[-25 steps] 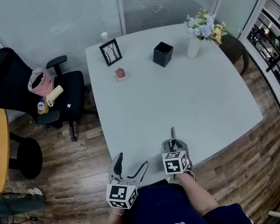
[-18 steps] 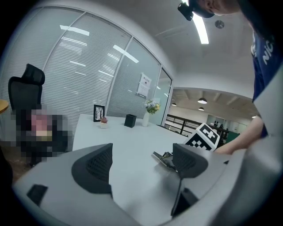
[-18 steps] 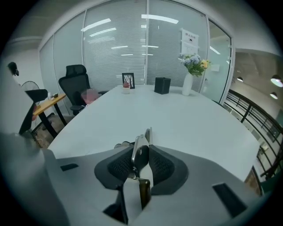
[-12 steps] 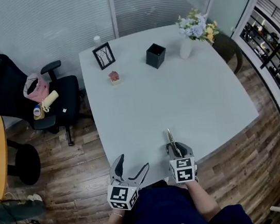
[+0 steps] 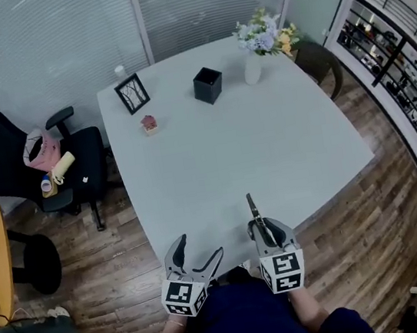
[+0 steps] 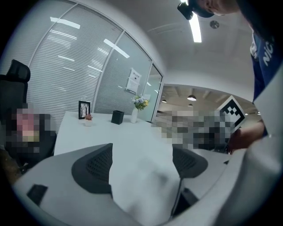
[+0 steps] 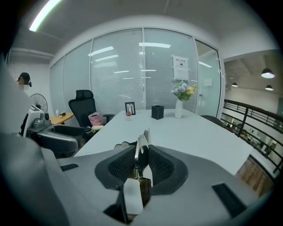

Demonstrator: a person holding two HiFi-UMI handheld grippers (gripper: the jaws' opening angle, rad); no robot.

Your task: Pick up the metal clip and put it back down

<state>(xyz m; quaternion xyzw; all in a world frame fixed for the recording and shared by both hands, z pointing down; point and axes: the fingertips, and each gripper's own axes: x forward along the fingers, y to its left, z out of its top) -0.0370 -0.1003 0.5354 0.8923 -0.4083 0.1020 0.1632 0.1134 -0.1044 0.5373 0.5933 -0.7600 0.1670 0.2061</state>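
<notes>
- The left gripper (image 5: 196, 250) hangs just off the near edge of the table (image 5: 194, 172), in front of the person's lap. Its jaws are spread wide with nothing between them; only bare tabletop shows past its pads.
- Just to its right, the right gripper (image 7: 142, 164) has its jaws drawn almost together, the pads pressed on the two flat faces of the metal clip (image 5: 253, 208).
- The clip stands on edge in that grip. Its long axis runs along the jaws, pointing straight ahead and away from the person, with its tip jutting past the fingertips over the table's near edge.
- The pick-up looks done, so what remains is the set-down, and that is the right gripper's job alone.
- The set-down spot lies ahead of and below the clip, on open tabletop. How high the clip sits above the surface cannot be told.
- The picture frame (image 5: 132, 94), black box (image 5: 208, 85) and vase (image 5: 253, 70) stand well apart at the far side — no obstacle.
</notes>
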